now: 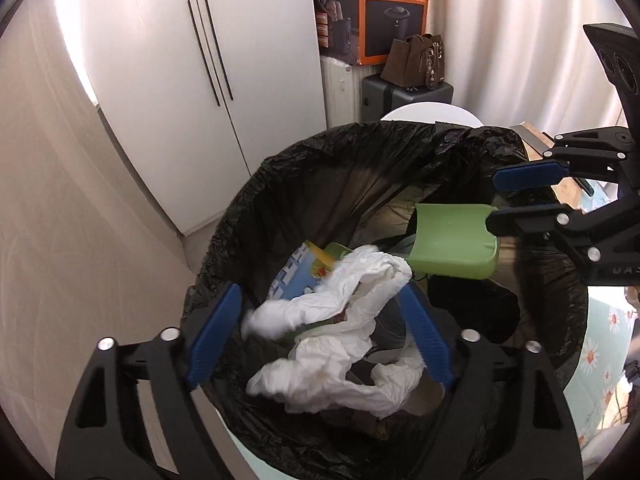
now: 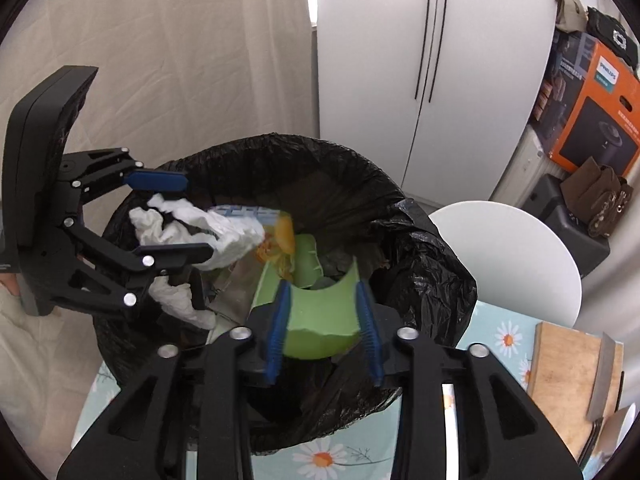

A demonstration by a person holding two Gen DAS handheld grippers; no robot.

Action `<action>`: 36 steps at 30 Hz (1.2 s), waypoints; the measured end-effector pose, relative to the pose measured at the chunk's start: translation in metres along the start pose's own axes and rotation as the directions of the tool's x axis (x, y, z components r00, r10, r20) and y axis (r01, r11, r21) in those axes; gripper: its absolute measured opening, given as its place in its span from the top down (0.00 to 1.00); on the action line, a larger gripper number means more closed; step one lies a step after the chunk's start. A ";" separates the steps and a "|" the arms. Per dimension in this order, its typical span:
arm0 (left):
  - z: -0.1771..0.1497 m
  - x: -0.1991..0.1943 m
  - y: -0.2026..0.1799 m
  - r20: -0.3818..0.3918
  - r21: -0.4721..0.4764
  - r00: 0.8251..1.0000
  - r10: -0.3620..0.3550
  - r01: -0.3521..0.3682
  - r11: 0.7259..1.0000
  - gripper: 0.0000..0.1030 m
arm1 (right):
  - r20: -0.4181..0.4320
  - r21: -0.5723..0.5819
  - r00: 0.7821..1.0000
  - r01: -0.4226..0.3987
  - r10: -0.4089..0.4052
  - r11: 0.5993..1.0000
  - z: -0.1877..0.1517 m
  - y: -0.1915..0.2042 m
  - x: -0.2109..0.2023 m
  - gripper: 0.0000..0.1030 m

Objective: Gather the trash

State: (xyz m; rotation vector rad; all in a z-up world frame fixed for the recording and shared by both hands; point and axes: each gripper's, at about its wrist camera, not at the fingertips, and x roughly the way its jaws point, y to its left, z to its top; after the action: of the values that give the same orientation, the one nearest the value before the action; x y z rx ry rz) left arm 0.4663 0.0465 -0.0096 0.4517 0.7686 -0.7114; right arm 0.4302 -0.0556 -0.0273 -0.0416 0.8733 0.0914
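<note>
A bin lined with a black bag (image 1: 320,168) (image 2: 420,248) stands right below both grippers. My left gripper (image 1: 320,290) (image 2: 196,216) is open wide over the bin's mouth. A crumpled white tissue (image 1: 340,336) (image 2: 200,228) hangs loose between its blue pads, which do not press on it. My right gripper (image 2: 322,286) (image 1: 494,199) is open too. A broken green plastic piece (image 2: 320,328) (image 1: 452,240) sits between its pads in the right wrist view; in the left wrist view it lies at the lower fingertip, not clamped. A blue-and-white packet (image 1: 296,276) and a yellow wrapper (image 2: 282,236) lie inside the bin.
The bin stands on a floral cloth (image 2: 320,460). A white round stool (image 2: 512,256) is behind it, and a wooden board with a cleaver (image 2: 568,364) lies to the right. White cupboard doors (image 1: 180,80) and an orange box (image 1: 384,12) stand further back.
</note>
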 end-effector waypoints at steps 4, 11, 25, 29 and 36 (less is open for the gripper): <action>-0.008 -0.024 -0.003 0.061 -0.064 0.998 0.000 0.004 0.998 0.06 | 0.045 0.001 0.999 -0.001 0.001 1.000 -0.006 -0.004 -0.019 0.40; -0.029 -0.068 -0.021 0.105 -0.156 0.991 0.084 -0.067 0.985 0.06 | 0.118 -0.025 0.993 -0.008 0.011 1.000 -0.023 -0.006 -0.061 0.16; -0.081 -0.118 -0.095 0.073 -0.290 0.978 0.196 -0.167 0.942 0.06 | 0.138 -0.057 0.987 -0.072 0.079 0.996 -0.100 -0.008 -0.116 0.13; -0.095 -0.125 -0.118 0.067 -0.312 0.975 0.211 -0.180 0.933 0.06 | 0.147 -0.049 0.984 -0.099 0.105 0.994 -0.120 -0.014 -0.126 0.13; -0.112 -0.132 -0.156 0.060 -0.317 0.968 0.244 -0.214 0.924 0.06 | 0.170 -0.067 0.980 -0.091 0.101 0.994 -0.150 -0.021 -0.140 0.12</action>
State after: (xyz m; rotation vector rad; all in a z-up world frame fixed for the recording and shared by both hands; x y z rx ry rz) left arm 0.2334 0.0622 0.0002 0.2148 0.7044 -0.3816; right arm 0.2286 -0.0960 -0.0165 -0.0457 0.6986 0.2080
